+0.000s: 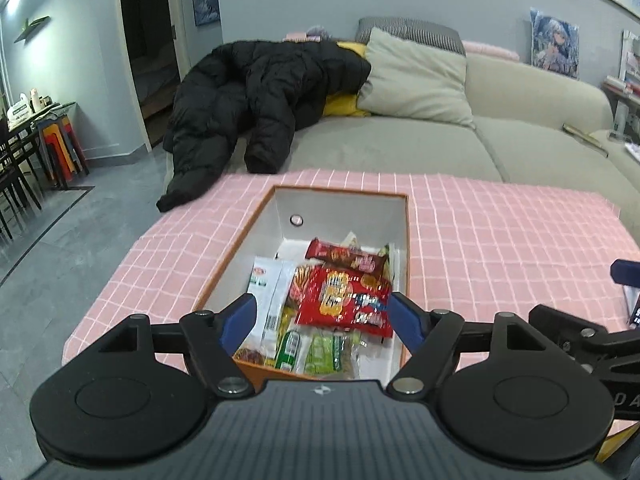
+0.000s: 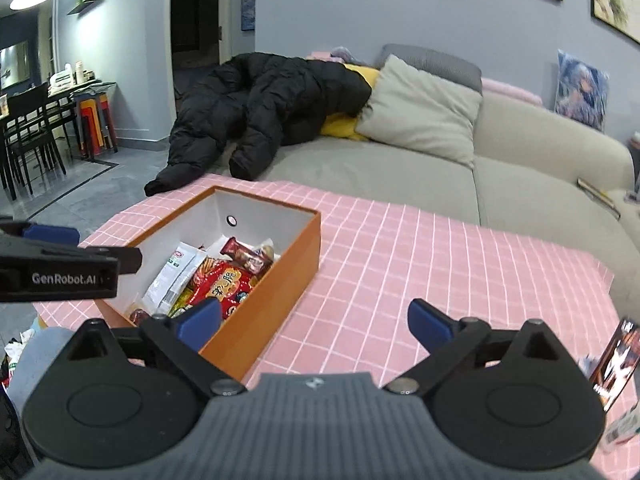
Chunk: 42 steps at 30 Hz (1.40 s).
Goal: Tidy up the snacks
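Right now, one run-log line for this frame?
left gripper: open, over box | right gripper: open, empty | snacks: in box

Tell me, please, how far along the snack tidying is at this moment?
Mostly done: several packets, including a red packet, already lie in the orange box. Nothing is in hand; the left gripper and right gripper are both open and empty. A dark packet remains at the tablecloth's right edge.

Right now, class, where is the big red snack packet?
In both views the red snack packet lies on top of the other snacks inside the orange box on the pink checked tablecloth, beneath the open left gripper.
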Available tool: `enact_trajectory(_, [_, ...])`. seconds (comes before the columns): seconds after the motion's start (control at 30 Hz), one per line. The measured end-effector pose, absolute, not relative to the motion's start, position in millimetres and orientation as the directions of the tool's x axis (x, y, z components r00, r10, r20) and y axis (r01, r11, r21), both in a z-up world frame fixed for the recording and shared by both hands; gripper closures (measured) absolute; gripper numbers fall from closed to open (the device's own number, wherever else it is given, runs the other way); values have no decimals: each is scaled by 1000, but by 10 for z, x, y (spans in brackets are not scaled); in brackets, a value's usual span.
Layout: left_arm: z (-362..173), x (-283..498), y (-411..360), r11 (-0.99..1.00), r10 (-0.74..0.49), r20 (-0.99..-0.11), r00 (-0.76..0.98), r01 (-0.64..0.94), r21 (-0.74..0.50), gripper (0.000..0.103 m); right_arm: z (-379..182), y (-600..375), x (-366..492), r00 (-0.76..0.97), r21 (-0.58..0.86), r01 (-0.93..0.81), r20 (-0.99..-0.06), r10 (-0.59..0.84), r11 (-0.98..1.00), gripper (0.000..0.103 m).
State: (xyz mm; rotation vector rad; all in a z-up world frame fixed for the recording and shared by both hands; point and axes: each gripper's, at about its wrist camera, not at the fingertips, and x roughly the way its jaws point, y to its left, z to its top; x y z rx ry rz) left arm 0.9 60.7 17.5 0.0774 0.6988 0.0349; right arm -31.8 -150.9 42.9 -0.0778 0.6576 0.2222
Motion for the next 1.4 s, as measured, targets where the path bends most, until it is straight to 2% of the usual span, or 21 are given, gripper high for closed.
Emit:
enact_trajectory(0.27, [58,12,577,994,80,-675,733,-6,111,16,304,-1518,-260,745,8,-225,-643,177,974,6])
enact_trajectory(1.4, [127,-5,569,995,76,-678,731,-9,103,16,337,-1535,-262,749,18,-222,-637,182,975,4])
